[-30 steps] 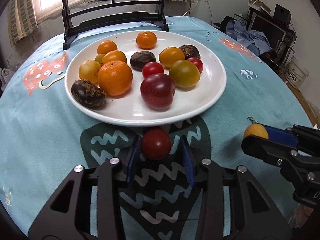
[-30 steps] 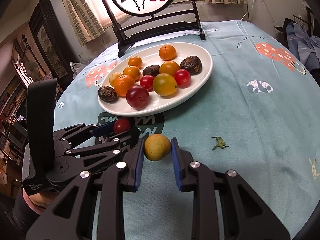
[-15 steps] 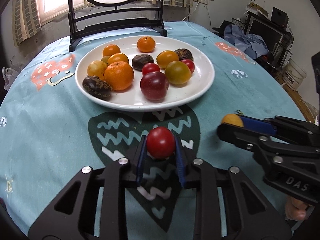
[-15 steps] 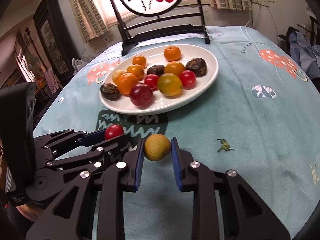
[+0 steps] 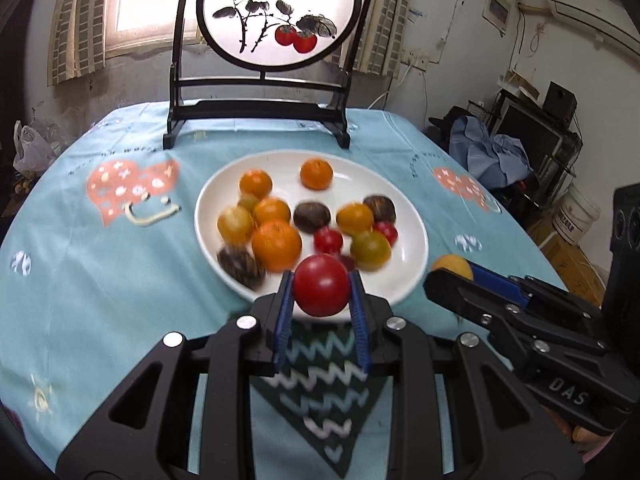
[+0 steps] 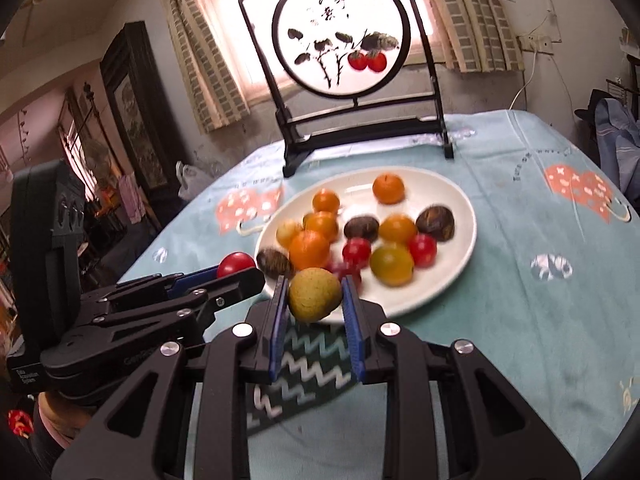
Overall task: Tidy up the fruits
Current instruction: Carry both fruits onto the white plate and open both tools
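Note:
A white plate [image 5: 412, 216] [image 6: 460, 204] on the blue tablecloth holds several oranges, tomatoes and dark round fruits. My left gripper [image 5: 322, 292] is shut on a red tomato [image 5: 322, 291], lifted off the cloth in front of the plate's near rim. That tomato [image 6: 236, 264] also shows at the left of the right wrist view, between the left gripper's fingers. My right gripper [image 6: 314, 294] is shut on a yellow fruit [image 6: 314, 294], raised just before the plate. In the left wrist view the yellow fruit [image 5: 452, 266] peeks out at the right.
A black stand with a round painted screen [image 5: 276, 12] [image 6: 340, 44] rises behind the plate. The tablecloth [image 5: 100, 280] bears a dark zigzag patch [image 5: 324, 392] under the grippers. Clutter, a bucket and shelves stand right of the table.
Both grippers rose off the cloth with their fruits and tilted up, so the screen came into view. The left jaws closed tight on the red tomato.

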### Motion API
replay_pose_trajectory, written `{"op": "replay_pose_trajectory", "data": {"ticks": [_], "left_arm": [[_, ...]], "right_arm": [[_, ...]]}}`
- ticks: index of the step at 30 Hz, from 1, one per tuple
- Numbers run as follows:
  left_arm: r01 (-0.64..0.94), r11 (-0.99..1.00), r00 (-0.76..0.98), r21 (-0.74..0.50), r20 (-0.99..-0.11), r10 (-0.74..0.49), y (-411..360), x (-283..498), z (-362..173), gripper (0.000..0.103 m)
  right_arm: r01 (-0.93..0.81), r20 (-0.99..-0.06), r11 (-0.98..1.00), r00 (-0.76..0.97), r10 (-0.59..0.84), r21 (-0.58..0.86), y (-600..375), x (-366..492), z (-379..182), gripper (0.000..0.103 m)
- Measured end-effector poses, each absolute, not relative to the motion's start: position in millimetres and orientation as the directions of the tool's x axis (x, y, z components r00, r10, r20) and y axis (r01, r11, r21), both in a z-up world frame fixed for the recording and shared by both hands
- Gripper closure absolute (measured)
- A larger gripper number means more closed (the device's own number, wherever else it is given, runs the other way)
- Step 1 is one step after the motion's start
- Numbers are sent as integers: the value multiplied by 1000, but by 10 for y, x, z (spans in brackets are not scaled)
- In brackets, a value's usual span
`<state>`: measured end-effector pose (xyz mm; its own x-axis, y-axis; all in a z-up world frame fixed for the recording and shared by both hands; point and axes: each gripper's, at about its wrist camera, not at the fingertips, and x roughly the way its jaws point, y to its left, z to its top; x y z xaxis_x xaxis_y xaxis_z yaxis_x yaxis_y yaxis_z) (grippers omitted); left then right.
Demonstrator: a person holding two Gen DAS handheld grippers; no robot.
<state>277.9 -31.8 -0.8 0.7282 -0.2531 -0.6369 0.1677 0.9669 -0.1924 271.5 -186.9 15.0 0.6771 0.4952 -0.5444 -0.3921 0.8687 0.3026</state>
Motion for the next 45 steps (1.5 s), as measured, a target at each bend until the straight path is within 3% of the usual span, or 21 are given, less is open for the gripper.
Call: {"op": "replay_pose_trajectory", "data": {"ticks": [13,24,28,31,33,35,45], "left_arm": [[93,983,683,-160,-708,-180,-324,4050,-127,76],[48,985,637,-166,-755,-158,-250,4355,-334,75],[29,986,647,-164,-749,-143,-187,4321,-292,67],[13,988,674,-153,-728,-122,-161,4259,-185,40],[-25,994,700,-106,-711,-58,-155,4213,-108,37],[-38,994,711,-102,-702,-45,-115,4193,-64,25],[-98,987,727,-127,-687,-17,83,4068,45,22]], "right_arm": [[-301,-536,897,723,436,324,-1990,3720,216,76],[-310,-565,894,695,445,323,-1891,4095,75,76],[-315,-587,896,678,442,312,-1813,4205,9,76],[-319,-614,899,657,437,300,-1736,4286,-53,76],[-318,-624,898,646,440,304,-1710,4318,-96,76],[-313,-635,900,637,437,305,-1710,4337,-127,76],[-316,-652,902,624,431,294,-1666,4316,-111,73]]}}
